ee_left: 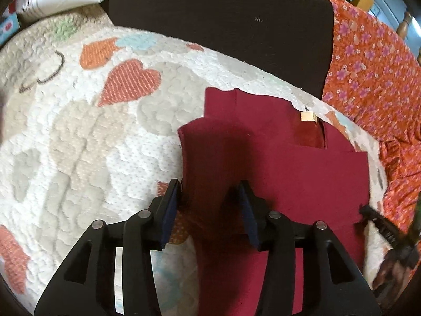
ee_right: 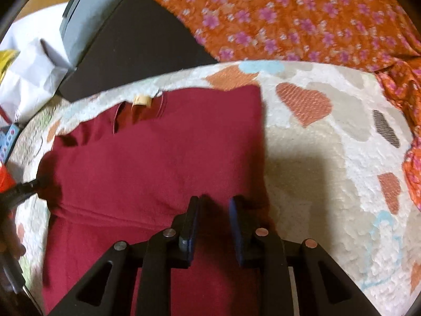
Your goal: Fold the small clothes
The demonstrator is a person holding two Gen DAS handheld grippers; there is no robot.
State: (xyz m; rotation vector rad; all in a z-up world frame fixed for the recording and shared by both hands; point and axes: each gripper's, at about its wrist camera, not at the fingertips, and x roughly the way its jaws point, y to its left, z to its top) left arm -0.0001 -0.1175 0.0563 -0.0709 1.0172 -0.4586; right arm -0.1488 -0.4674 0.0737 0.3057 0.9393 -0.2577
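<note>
A small dark red shirt (ee_left: 302,173) lies on a white quilt with hearts (ee_left: 86,137); its neck label (ee_left: 308,116) points away. Its left sleeve is folded in over the body. My left gripper (ee_left: 210,192) is open, its fingers astride the shirt's left edge just above the cloth. The shirt also shows in the right wrist view (ee_right: 147,163), with the label (ee_right: 142,102) at the far edge. My right gripper (ee_right: 214,206) is open over the shirt's right side near its edge. The right gripper's tip (ee_left: 368,210) shows at the shirt's right edge in the left wrist view.
An orange flowered cloth (ee_left: 373,65) lies right of the quilt. A dark flat board (ee_left: 223,26) lies behind the quilt. White bags (ee_right: 29,71) and a grey box (ee_right: 86,5) sit at the far left. The left gripper's tip (ee_right: 21,188) reaches in from the left.
</note>
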